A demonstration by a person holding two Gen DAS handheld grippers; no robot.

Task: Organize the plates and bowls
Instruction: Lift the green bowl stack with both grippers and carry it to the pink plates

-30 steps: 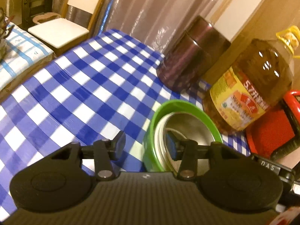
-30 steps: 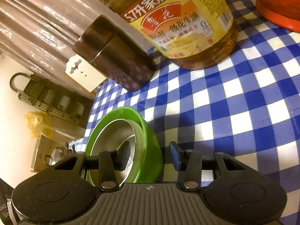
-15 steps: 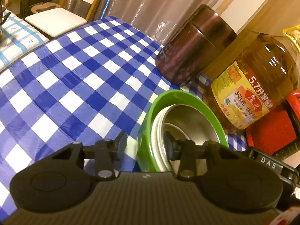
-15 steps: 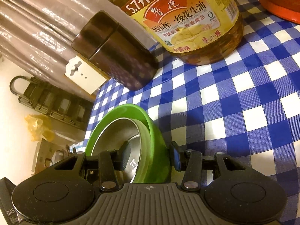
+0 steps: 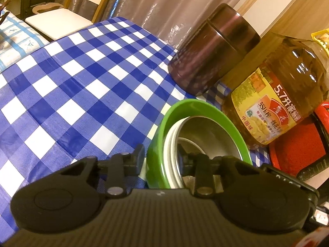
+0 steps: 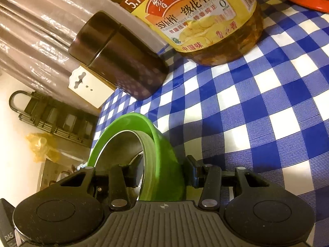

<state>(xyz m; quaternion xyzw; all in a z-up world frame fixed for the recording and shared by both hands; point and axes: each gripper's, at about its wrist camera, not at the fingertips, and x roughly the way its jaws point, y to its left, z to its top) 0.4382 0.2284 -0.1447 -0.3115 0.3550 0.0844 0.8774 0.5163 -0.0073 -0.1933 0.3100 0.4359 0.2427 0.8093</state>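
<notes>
- Left wrist view: green bowl (image 5: 197, 111) with steel bowl (image 5: 207, 135) nested inside, on checked tabletop (image 5: 82, 86), just beside oil jug (image 5: 285, 100) and dark canister (image 5: 213, 47).
- Left claw (image 5: 162, 160): straddled the near wall of both bowls, one finger outside, one inside; contact unclear, so grip could not be told.
- Right claw (image 6: 162, 175): set astride the opposite green wall, pads close on both faces; pinch likewise could not be told.
- Two-sided hold judged meant to carry the stack level.
</notes>
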